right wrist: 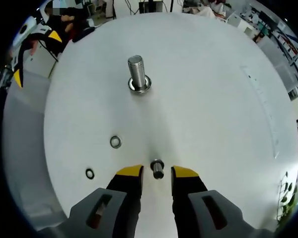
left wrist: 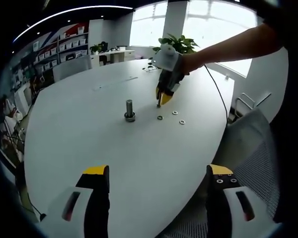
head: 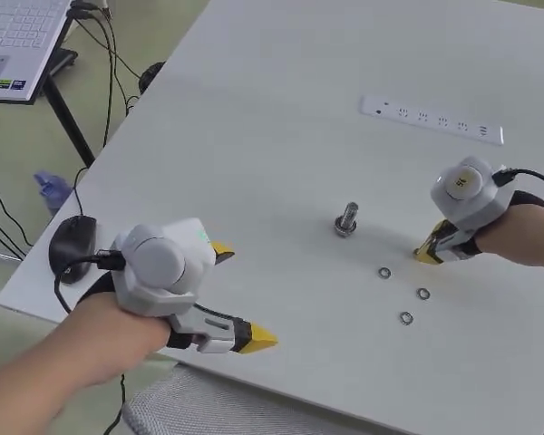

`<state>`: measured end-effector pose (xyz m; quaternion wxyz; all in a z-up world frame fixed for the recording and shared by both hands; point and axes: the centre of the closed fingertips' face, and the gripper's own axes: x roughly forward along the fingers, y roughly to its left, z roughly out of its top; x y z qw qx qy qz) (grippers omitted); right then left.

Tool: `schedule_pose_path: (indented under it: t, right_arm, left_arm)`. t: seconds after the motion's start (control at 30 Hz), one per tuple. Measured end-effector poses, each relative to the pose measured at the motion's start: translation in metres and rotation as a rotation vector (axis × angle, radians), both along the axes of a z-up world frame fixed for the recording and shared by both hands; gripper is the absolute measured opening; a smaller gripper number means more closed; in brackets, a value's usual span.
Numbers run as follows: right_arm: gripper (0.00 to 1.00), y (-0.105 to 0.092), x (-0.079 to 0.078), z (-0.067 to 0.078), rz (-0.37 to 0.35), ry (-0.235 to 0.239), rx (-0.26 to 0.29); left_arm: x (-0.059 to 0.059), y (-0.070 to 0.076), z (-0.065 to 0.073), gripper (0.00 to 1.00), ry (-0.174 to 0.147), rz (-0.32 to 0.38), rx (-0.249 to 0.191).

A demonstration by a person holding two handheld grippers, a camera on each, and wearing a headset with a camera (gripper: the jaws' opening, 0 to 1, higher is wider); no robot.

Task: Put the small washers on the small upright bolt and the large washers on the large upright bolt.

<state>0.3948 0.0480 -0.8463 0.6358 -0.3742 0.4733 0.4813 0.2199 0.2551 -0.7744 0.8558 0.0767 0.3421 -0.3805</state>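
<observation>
Small upright bolt (right wrist: 157,168) is standing between released jaws of right gripper (right wrist: 157,172); closing askew is risking toppling it; left gripper (left wrist: 158,170) is hovering released.

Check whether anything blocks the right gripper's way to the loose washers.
Nothing visible lies between the right gripper and the three washers; only bare table separates them. The small bolt stands between the tips of its open fingers, though, so it would probably have to lift clear of that first.

Right gripper (right wrist: 156,175) jaws apart, straddling small bolt (right wrist: 157,167). Large bolt (right wrist: 137,73) beyond. Near washer (right wrist: 90,173) and far washer (right wrist: 115,142) lie left.
</observation>
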Motion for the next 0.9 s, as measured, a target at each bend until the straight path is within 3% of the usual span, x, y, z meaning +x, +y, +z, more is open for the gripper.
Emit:
schedule_pose_path:
  t: [0.57,0.9]
  right_arm:
    - [0.23,0.003,-0.002,0.032,0.009,-0.024,0.021]
    - [0.23,0.003,-0.008,0.04,0.029,-0.031,0.02]
  left_arm:
    - [-0.005,0.0,0.002,0.78,0.001,-0.015,0.014]
    - [-0.003,0.002,0.006,0.77,-0.01,-0.021,0.027]
